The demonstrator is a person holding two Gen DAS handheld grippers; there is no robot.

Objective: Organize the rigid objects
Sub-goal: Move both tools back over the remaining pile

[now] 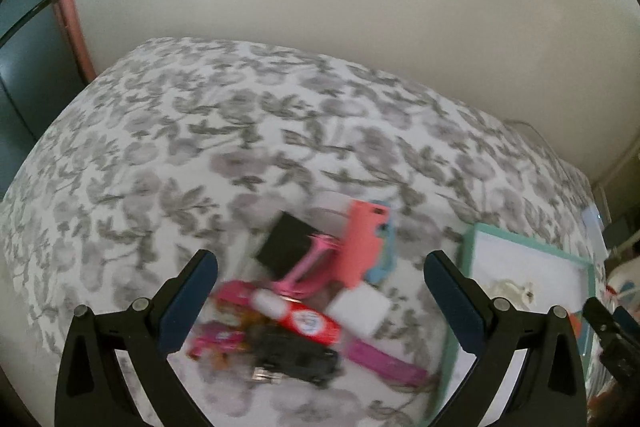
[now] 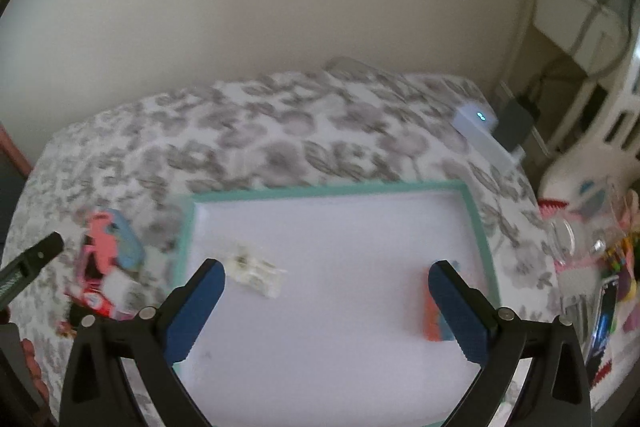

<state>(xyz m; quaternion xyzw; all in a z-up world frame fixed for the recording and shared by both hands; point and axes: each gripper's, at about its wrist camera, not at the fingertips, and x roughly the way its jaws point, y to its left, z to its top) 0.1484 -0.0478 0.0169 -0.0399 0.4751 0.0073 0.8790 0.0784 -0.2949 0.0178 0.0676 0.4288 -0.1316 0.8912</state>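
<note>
A bed covered by a grey floral bedspread [image 1: 168,131] is seen against a plain wall, and on it a shallow white tray with a teal rim [image 2: 320,189] is laid flat. To the tray's left, just beside its rim, a blurred heap of rigid objects [image 1: 296,291] is noted: a coral phone case [image 1: 362,243] over a light blue one, a black square box [image 1: 286,245], a red and white tube [image 1: 304,319], a white block, pink sticks and a dark gadget, several of them touching or overlapping. In the tray, a clear plastic piece [image 2: 256,269] and an orange and blue item [image 2: 436,323] are lying well apart. The left gripper [image 1: 320,303] is held above the heap with its jaws fully spread and nothing between the pads; the right gripper [image 2: 326,303] is held over the tray, likewise wide apart and empty. The step in hand is judged to be the next pick from the heap. A topmost, unentangled piece should be chosen, the pads set squarely on its flat sides, and neighbouring pieces left undisturbed.
</note>
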